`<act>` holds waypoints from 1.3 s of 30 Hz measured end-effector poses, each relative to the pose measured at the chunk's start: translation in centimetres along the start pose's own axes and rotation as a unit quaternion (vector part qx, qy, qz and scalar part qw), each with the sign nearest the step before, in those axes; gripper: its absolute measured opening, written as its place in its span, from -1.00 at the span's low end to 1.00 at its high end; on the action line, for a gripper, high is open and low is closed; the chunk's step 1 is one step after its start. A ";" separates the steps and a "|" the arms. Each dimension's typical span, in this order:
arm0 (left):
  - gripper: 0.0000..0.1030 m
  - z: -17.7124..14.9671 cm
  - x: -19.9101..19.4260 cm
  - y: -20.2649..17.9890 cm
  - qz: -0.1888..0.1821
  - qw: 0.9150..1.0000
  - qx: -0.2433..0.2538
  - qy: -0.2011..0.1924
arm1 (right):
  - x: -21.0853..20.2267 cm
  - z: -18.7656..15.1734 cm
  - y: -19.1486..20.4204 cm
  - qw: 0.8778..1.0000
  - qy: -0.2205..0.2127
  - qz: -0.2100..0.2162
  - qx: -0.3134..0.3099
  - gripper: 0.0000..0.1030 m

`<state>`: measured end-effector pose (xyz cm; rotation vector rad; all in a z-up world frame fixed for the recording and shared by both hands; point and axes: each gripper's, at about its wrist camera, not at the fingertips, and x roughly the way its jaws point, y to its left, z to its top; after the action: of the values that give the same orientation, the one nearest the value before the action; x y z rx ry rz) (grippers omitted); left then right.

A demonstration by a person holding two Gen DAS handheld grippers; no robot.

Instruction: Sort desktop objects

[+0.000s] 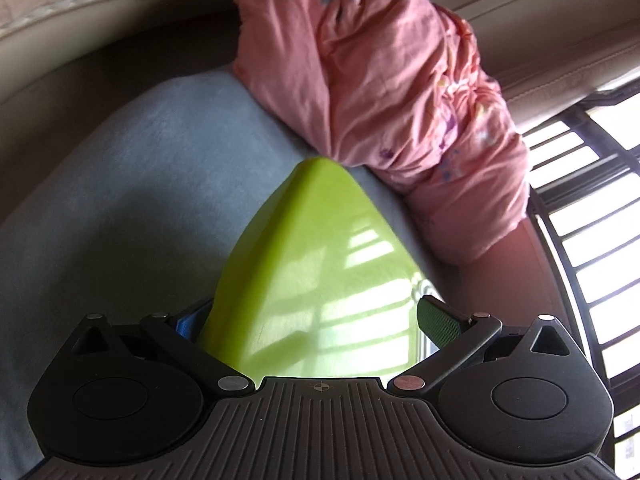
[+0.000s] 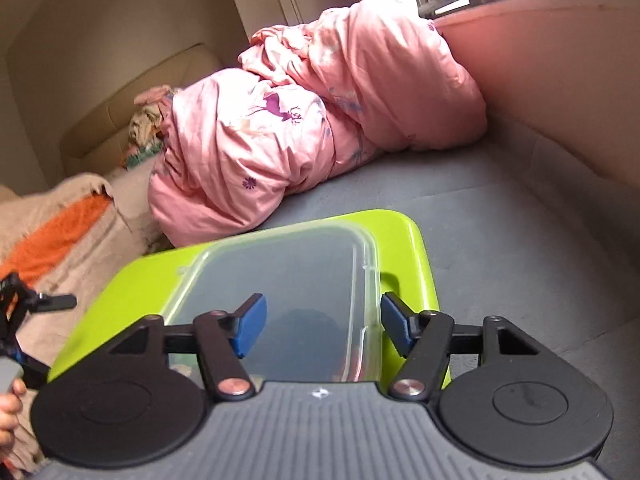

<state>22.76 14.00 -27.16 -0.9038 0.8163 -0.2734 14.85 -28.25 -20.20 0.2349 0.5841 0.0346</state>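
No readable brand, label or writing showed anywhere. The left gripper (image 1: 316, 320) had its jaws closed on the corner of a green tray (image 1: 320, 272), which filled the gap and ran out ahead of them. The right gripper (image 2: 320, 326) had its jaws about half open and empty, hovering above a clear plastic lid (image 2: 288, 280) lying on the tray. Past both jaws lay a grey bed (image 2: 500, 220) with a bundled pink quilt (image 2: 312, 120).
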 end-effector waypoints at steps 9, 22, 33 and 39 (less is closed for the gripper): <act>1.00 -1.1 -1.3 0.1 0.023 1.000 0.005 -0.002 | 0.8 -0.1 -0.3 1.000 -0.012 0.005 -0.023 0.34; 1.00 -10.7 -14.8 -11.8 0.144 0.972 0.183 0.032 | -10.2 -1.2 2.5 0.997 0.062 -0.052 0.006 1.00; 1.00 -13.3 -22.3 -25.4 0.224 0.907 0.341 0.102 | -22.6 5.8 8.1 0.988 0.153 -0.011 0.012 1.00; 1.00 -12.8 -23.1 -25.7 0.217 0.918 0.292 0.156 | -23.5 7.6 11.4 0.975 0.212 -0.072 -0.005 1.00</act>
<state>0.79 3.09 0.33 -0.1038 1.1260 -0.2512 -0.22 -21.11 1.27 0.1751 1.0254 -0.0552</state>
